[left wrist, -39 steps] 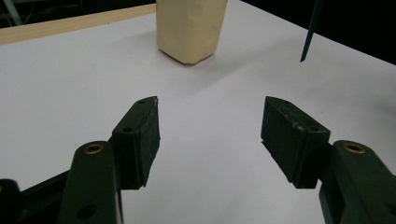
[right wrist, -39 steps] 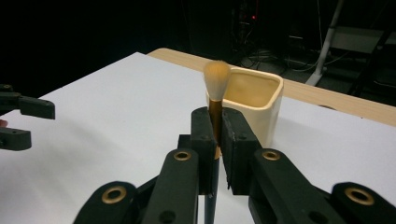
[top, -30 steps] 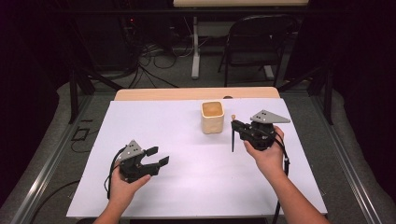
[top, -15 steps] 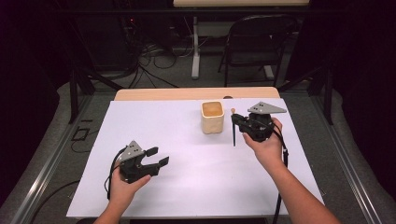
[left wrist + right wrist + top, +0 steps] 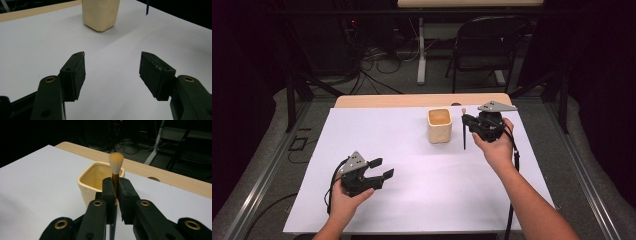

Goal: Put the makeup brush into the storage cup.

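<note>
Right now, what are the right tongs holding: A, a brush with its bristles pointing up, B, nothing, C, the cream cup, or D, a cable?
A: in the right gripper view the right tongs are shut on the brush, with its pale bristle tuft upright in front of the cream cup.

1. Both grippers, left gripper [image 5: 382, 168] and right gripper [image 5: 467, 120], are chunky black plastic, each topped with a grey three-cornered plate.
2. Brass-ringed screw holes along the jaw arms.
3. Black cables trailing off each; forearms bare, no sleeves.
</note>
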